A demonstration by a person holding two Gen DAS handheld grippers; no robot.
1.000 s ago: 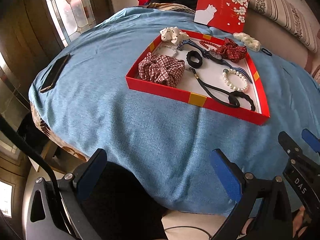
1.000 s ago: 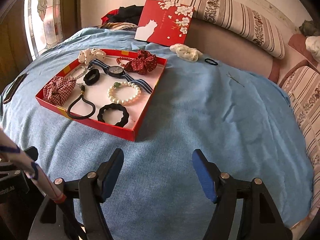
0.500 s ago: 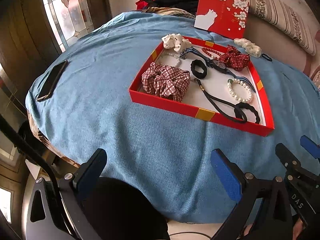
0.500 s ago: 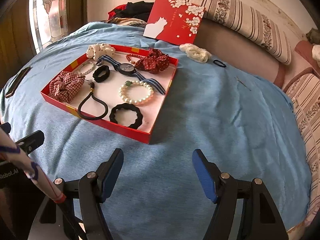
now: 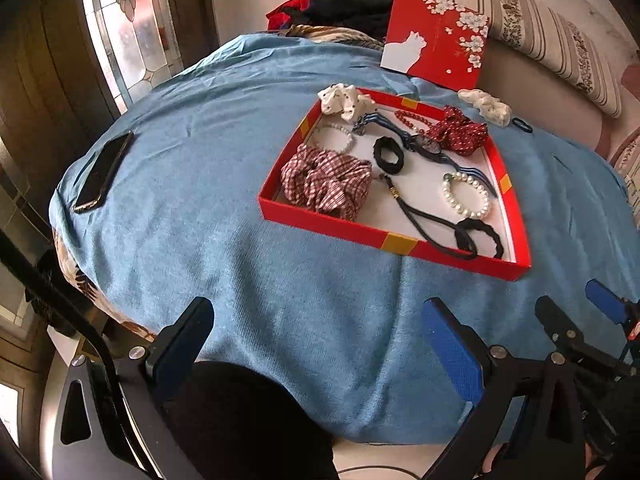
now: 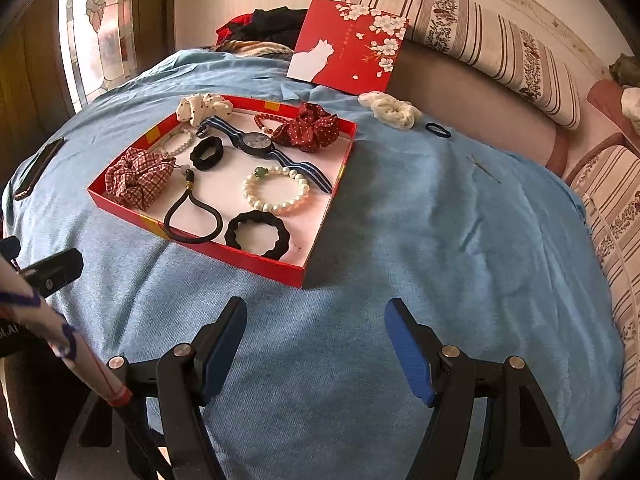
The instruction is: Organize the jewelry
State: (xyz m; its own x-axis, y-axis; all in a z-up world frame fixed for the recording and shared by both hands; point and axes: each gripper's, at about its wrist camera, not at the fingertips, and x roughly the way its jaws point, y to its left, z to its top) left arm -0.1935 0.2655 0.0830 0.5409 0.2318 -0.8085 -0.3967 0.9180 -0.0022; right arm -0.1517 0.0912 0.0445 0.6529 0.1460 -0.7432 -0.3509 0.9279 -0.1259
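A red tray (image 6: 256, 264) (image 5: 336, 228) lies on the blue cloth. It holds a plaid scrunchie (image 6: 136, 178), a red dotted scrunchie (image 6: 310, 128), a watch (image 6: 256, 144), a pearl bracelet (image 6: 276, 192), black hair ties (image 6: 256, 234) and a white dotted scrunchie (image 6: 202, 106) on its far rim. A cream scrunchie (image 6: 390, 110) (image 5: 486, 106) and a small dark hair tie (image 6: 438, 130) lie on the cloth beyond the tray. My left gripper (image 5: 320, 344) and right gripper (image 6: 316, 340) are open and empty, near the cloth's front edge.
The red box lid (image 6: 348, 46) leans against the sofa back at the rear. A phone (image 5: 104, 170) lies on the cloth at the left edge. A thin hairpin (image 6: 484, 168) lies right of the tray. Striped cushions (image 6: 480, 36) line the back and right.
Both grippers have moved forward toward the tray, which now looks larger and closer. Nothing on the cloth has moved. Both jaws stayed open.
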